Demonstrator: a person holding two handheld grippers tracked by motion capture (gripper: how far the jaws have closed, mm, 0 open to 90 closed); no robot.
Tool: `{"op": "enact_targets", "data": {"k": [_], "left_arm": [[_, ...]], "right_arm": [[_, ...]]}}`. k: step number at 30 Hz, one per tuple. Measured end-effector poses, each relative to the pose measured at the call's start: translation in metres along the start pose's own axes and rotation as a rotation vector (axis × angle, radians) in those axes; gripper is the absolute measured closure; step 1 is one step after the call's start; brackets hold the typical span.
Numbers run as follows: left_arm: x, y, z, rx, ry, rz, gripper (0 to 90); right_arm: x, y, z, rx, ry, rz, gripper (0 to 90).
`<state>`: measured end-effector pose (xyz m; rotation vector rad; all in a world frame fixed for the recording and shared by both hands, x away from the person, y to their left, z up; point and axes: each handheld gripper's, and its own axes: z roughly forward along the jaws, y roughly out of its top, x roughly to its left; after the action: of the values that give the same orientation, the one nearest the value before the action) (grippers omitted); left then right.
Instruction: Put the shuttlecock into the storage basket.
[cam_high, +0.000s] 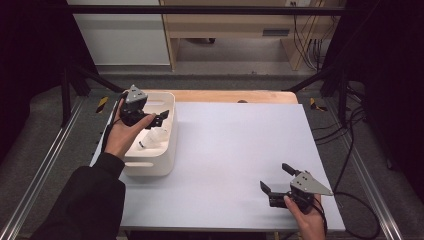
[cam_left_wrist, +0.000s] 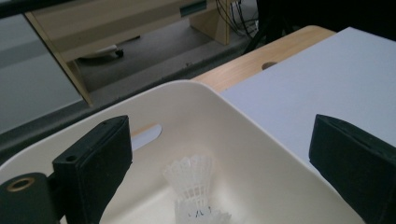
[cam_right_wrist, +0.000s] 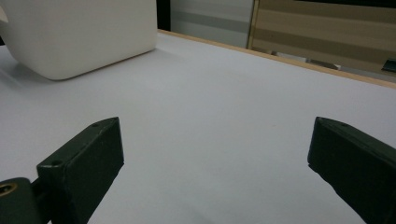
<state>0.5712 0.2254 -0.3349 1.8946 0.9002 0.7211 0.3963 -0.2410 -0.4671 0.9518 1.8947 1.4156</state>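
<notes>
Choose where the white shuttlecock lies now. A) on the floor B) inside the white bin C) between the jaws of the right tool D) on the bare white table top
B: the shuttlecock lies on the bottom of the white bin, below the open left tool.

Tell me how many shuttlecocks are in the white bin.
2, both inside the white bin: one shuttlecock upright, another shuttlecock lying below it. The bin walls may hide more.
</notes>
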Motion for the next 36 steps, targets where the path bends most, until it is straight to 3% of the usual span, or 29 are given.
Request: {"op": "enact_targets", "data": {"k": [7, 11, 36], "left_arm": [[-0.011, 0.01, -0.014, -0.121, 0.014, 0.015, 5.1], [-0.02, 0.014, -0.02, -0.172, -0.005, 0.008, 4.0], [-0.081, 0.022, -0.025, -0.253, -0.163, 0.03, 2.9]], "right_arm": [[0.0, 0.0, 0.0, -0.001, 0.0, -0.001, 3.6], [0.0, 0.0, 0.0, -0.001, 0.0, -0.001, 3.6], [0.0, 0.0, -0.001, -0.003, -0.003, -0.004, 3.4]]}}
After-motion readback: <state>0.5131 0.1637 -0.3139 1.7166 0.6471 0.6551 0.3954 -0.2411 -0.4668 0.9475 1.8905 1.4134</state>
